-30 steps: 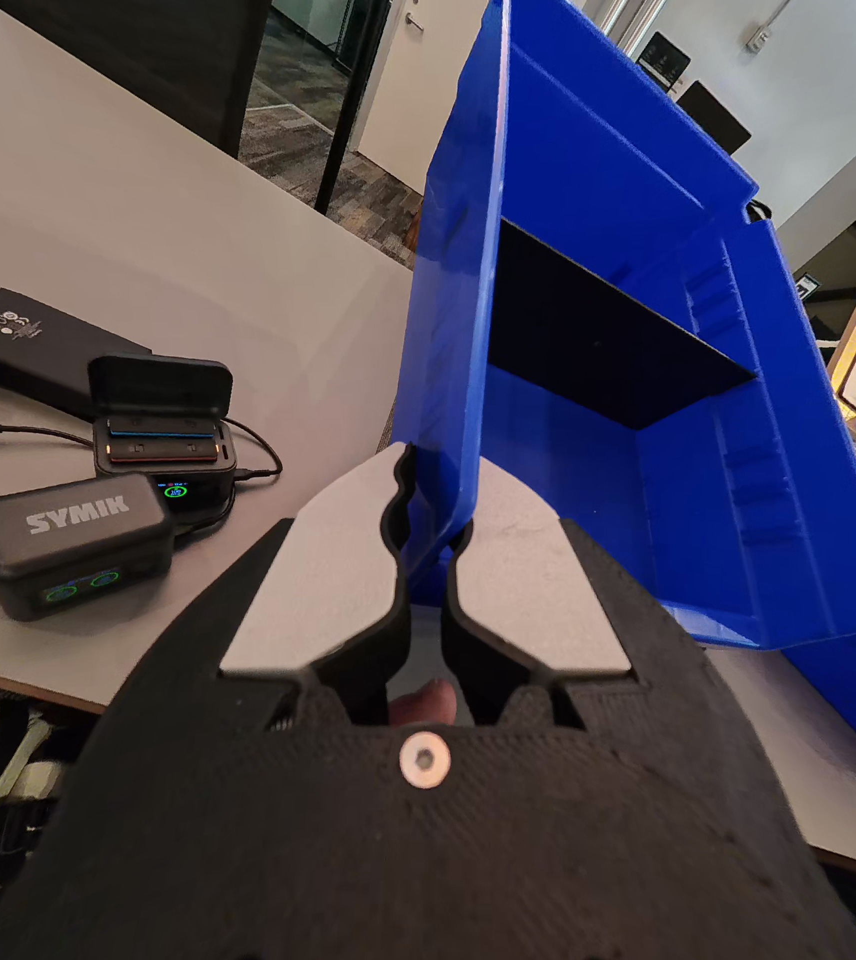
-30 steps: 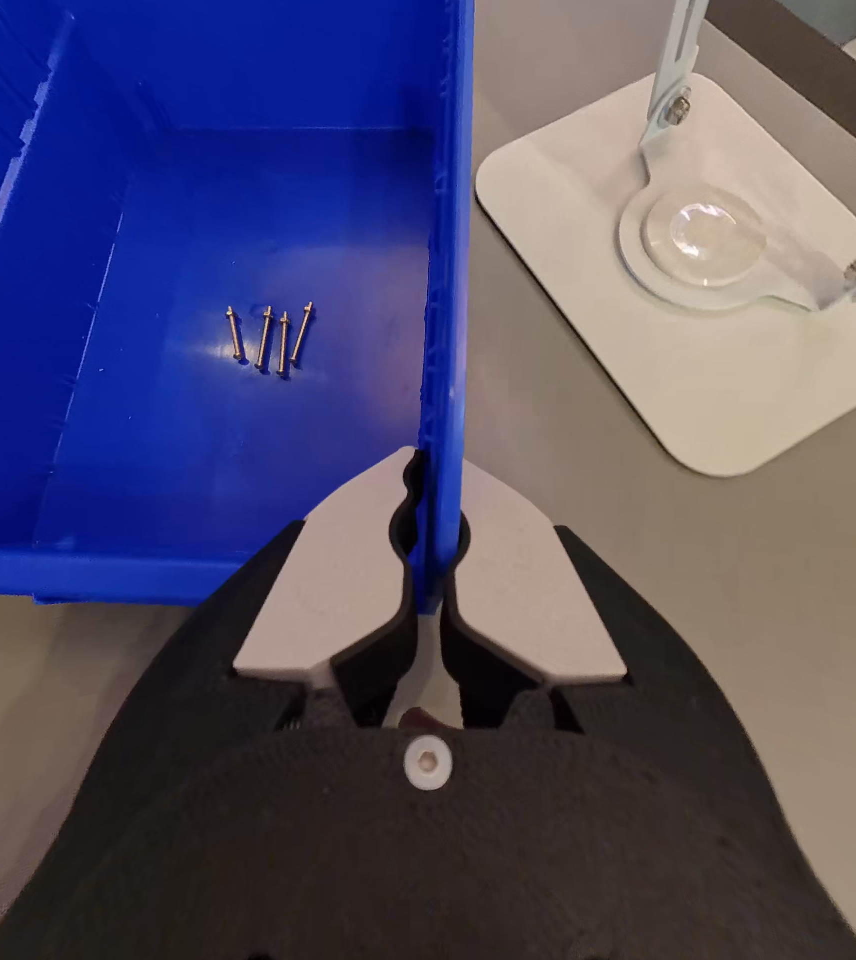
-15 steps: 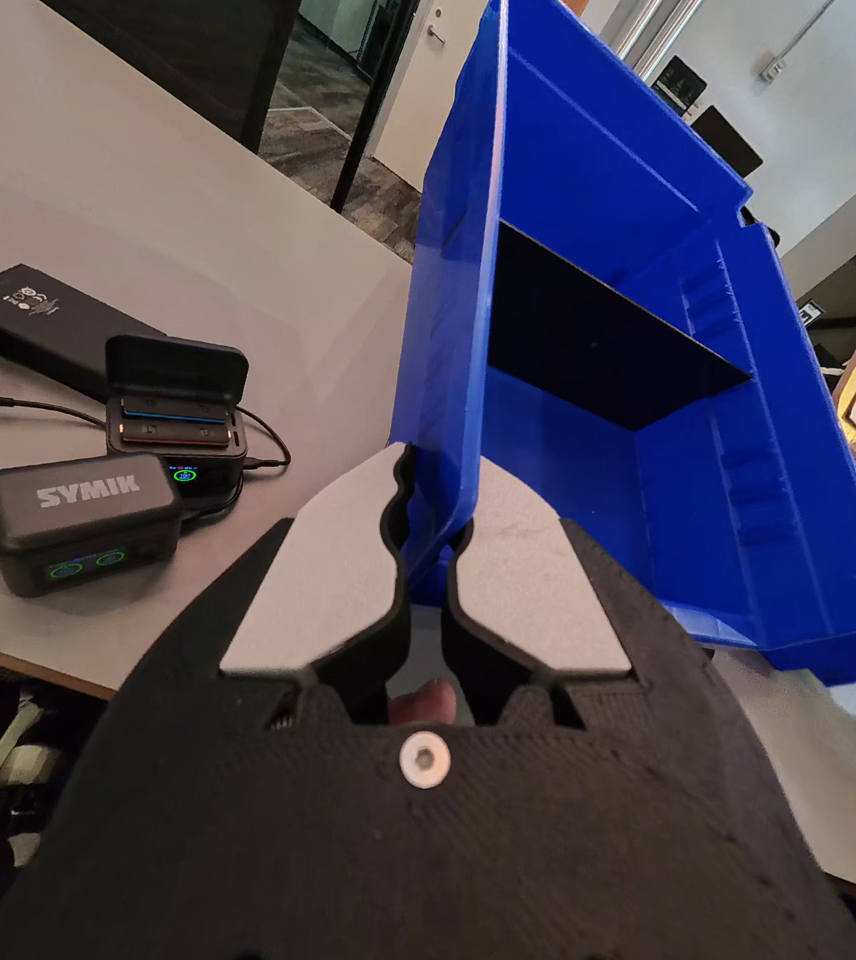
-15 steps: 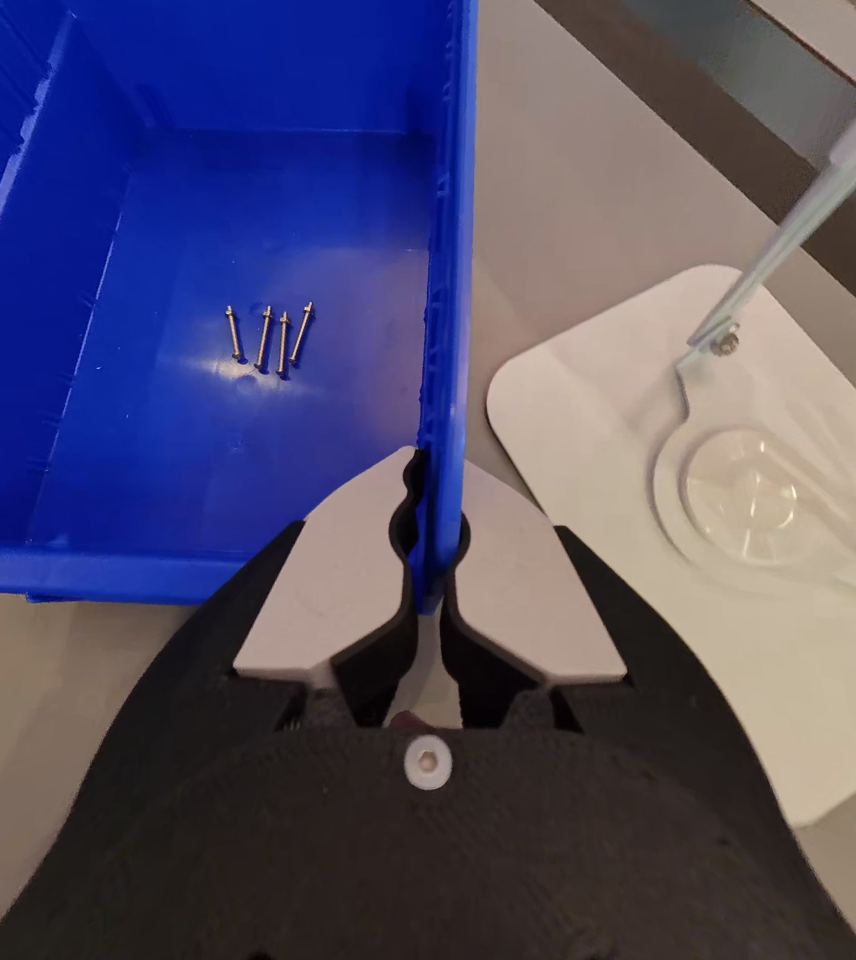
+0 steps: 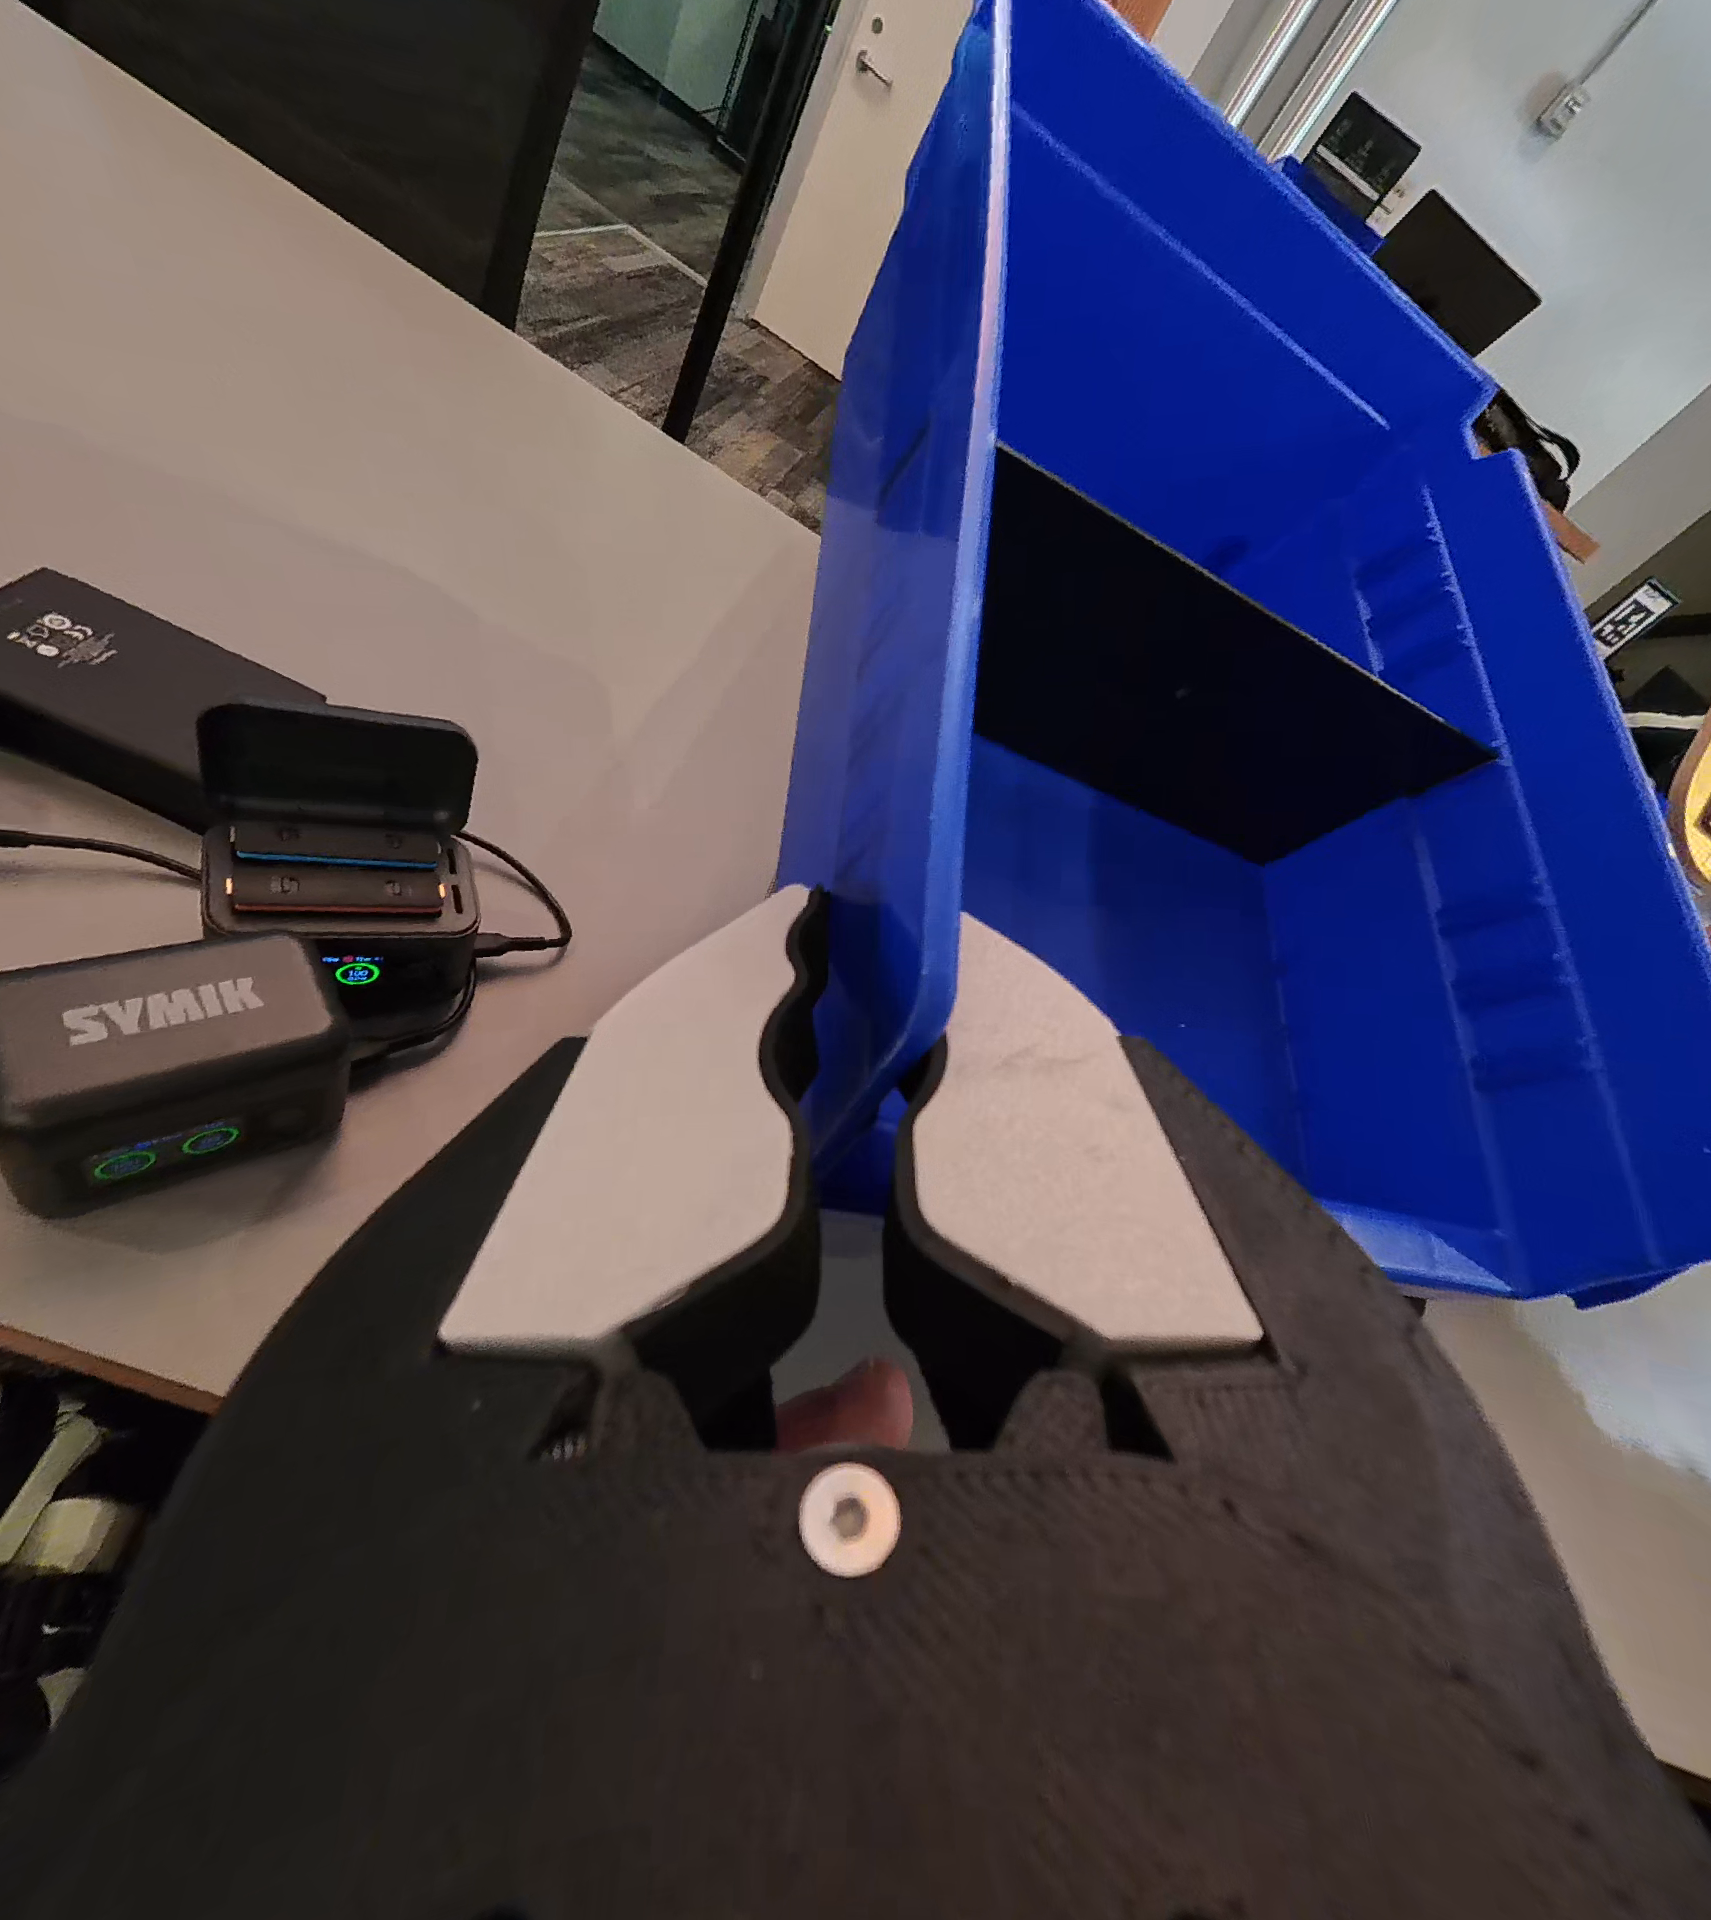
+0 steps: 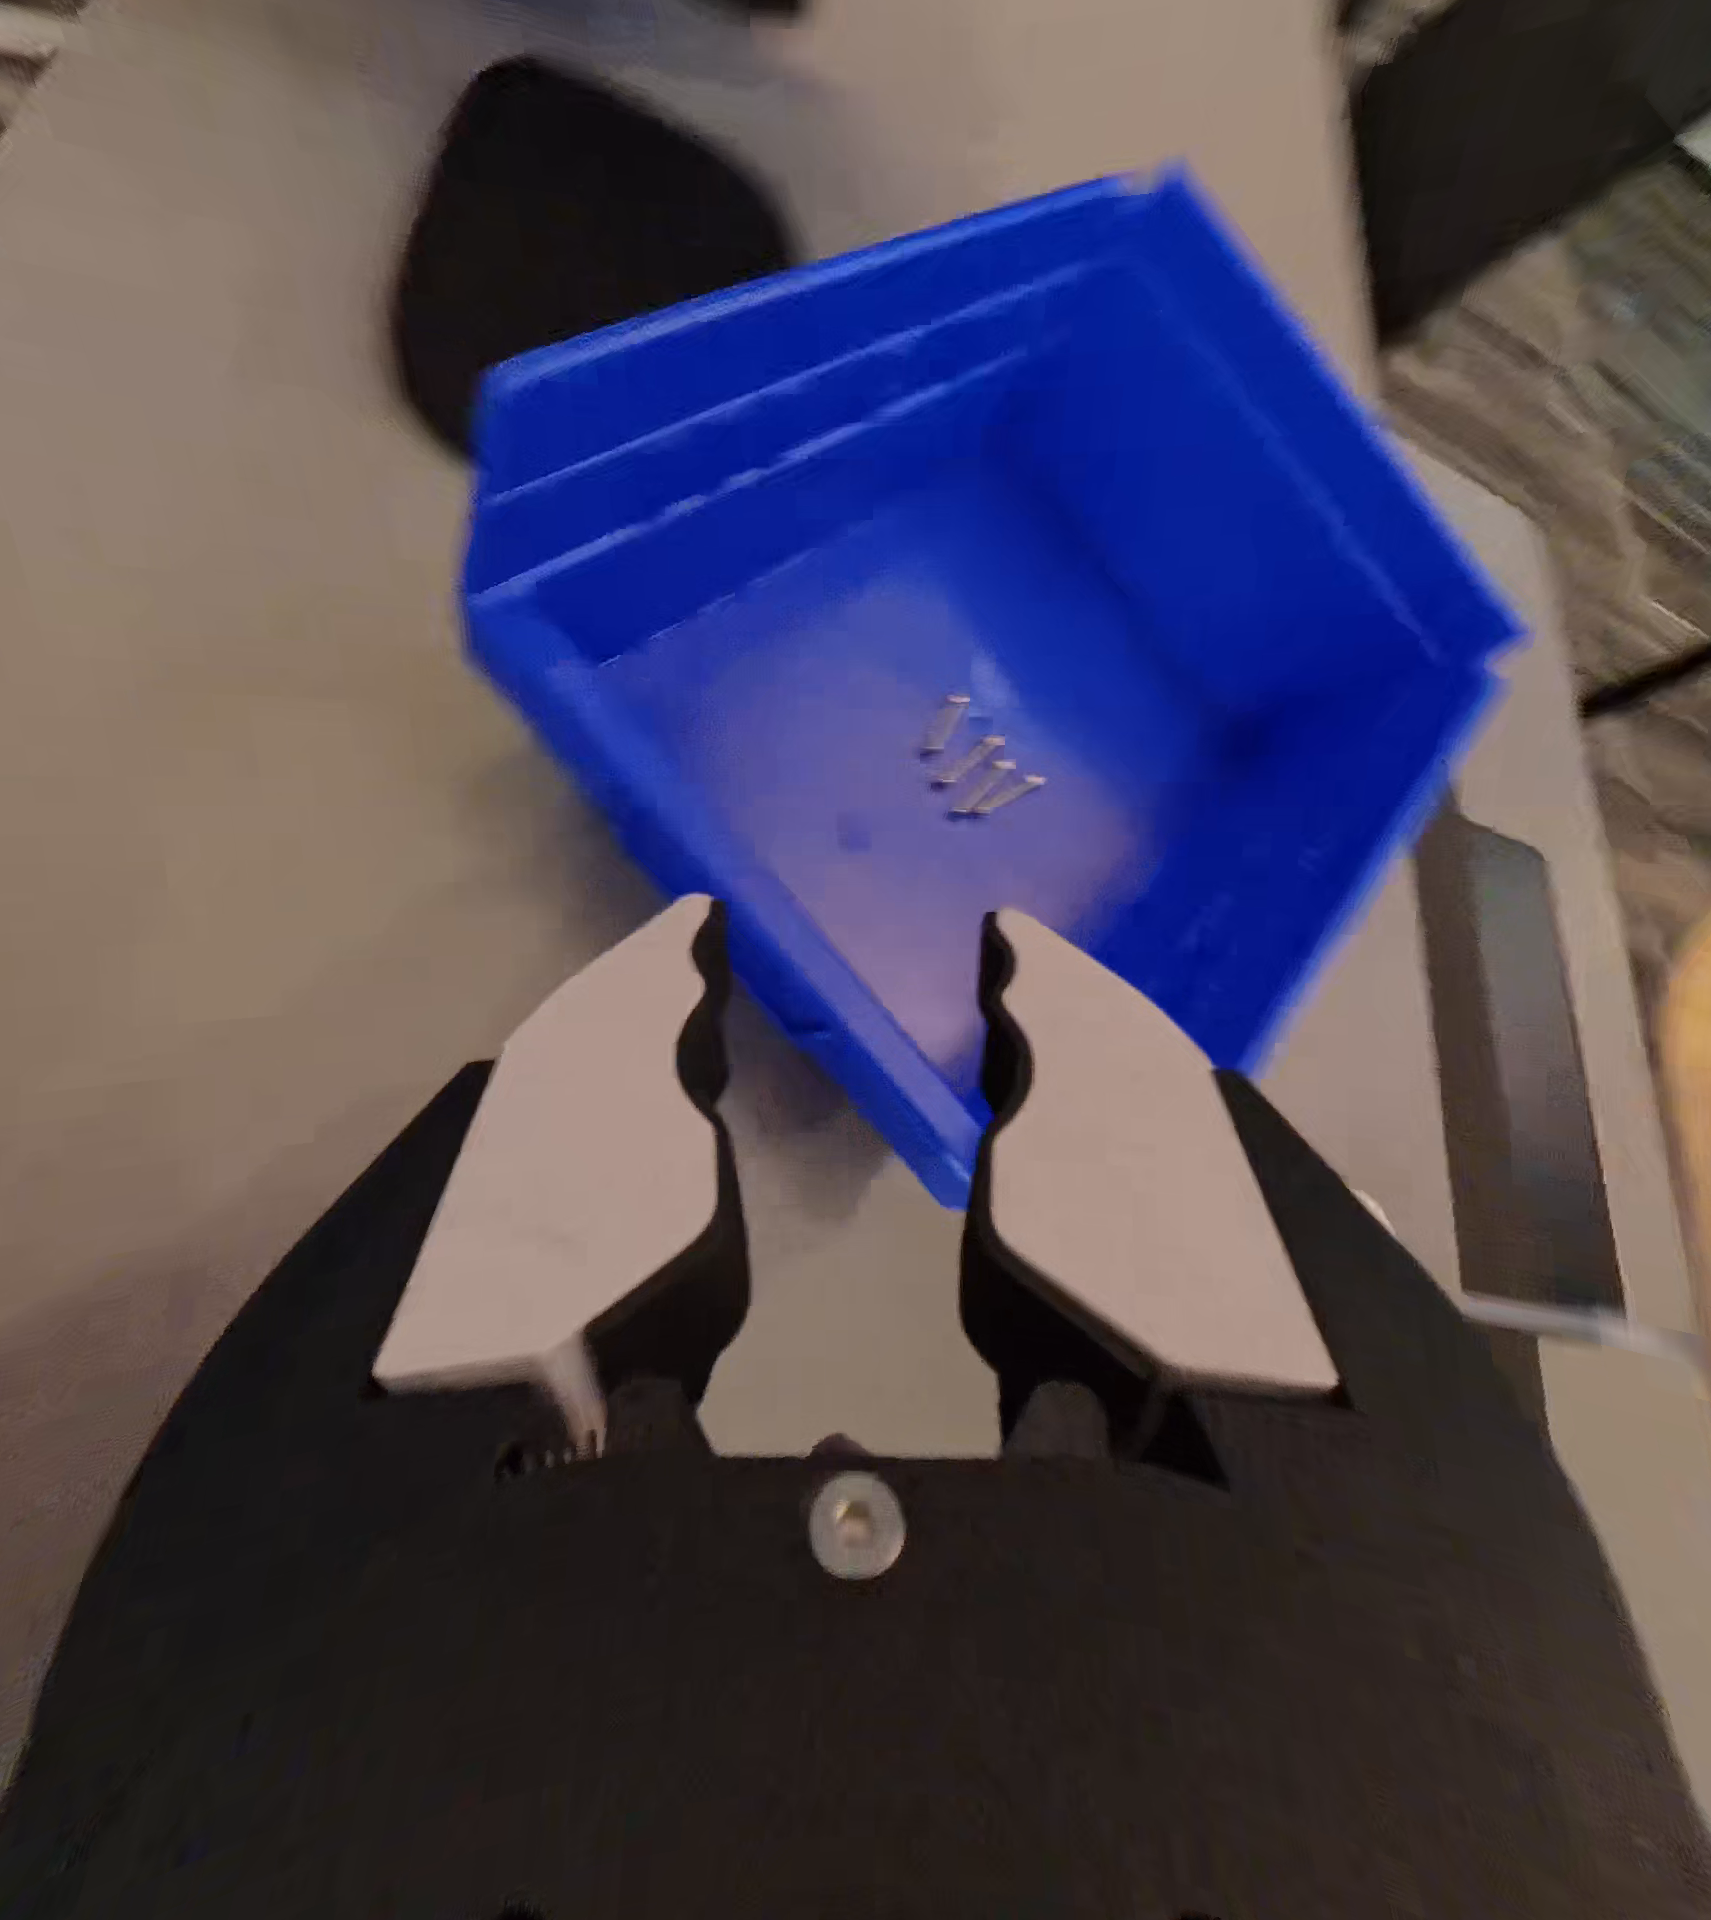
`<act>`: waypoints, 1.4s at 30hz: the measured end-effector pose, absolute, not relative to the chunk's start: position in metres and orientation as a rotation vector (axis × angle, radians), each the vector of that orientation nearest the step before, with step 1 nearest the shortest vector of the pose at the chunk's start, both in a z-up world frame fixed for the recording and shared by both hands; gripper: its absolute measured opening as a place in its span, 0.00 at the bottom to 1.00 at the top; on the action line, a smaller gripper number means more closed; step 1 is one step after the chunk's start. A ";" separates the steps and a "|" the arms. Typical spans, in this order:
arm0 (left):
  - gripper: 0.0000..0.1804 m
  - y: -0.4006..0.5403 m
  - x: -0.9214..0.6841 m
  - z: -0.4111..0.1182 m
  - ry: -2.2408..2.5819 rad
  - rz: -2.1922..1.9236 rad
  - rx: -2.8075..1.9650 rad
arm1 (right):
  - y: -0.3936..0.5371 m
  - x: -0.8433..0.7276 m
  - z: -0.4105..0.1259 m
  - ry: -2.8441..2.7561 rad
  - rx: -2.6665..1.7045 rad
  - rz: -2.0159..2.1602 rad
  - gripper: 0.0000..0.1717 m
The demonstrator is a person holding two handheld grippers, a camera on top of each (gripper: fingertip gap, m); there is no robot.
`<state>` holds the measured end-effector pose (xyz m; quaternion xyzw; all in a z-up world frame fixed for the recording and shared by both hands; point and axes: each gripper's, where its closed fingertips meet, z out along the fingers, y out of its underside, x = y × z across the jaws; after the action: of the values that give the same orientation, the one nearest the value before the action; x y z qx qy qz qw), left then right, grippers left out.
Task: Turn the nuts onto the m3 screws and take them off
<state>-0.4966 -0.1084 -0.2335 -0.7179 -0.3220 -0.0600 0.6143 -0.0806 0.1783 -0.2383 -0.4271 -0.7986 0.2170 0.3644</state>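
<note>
My left gripper (image 5: 877,997) is shut on the side wall of a large blue bin (image 5: 1194,644), which has a black divider (image 5: 1173,686) across it. In the blurred right wrist view a smaller blue bin (image 6: 986,644) sits on the grey table, turned at an angle, with several thin metal screws (image 6: 981,769) lying side by side on its floor. My right gripper (image 6: 851,935) is open above that bin's near corner, and its pads touch nothing. No nuts show in either view.
Left of the large bin lie a black charging case (image 5: 144,1070), an open black case with a lit display (image 5: 342,862), cables and a flat black box (image 5: 72,675). A black object (image 6: 570,239) lies beyond the small bin. The table edge (image 5: 51,1340) is near. The gap from one gripper's tips to the other's is roughly 50 centimeters.
My right gripper let go of the blue bin's wall, opened wide and drew back, so the bin now looks smaller and turned. My left gripper kept its hold on the wall.
</note>
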 end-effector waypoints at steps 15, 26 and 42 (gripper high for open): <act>0.05 -0.107 -0.495 -0.225 -0.745 -0.136 -1.632 | 0.158 -0.174 -0.328 -2.457 -0.943 0.346 0.17; 0.05 -0.120 -0.509 -0.223 -0.771 -0.090 -1.608 | 0.203 -0.309 -0.330 -2.130 -1.512 0.186 0.16; 0.05 -0.067 -0.382 -0.151 -0.409 -0.128 -1.680 | 0.089 -0.164 -0.149 -1.650 -1.433 1.235 0.27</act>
<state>-0.3823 -0.0674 -0.1507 -0.7387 -0.1797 -0.0562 0.6472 -0.1639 0.0886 -0.1495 -0.5428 -0.6248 0.4676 0.3104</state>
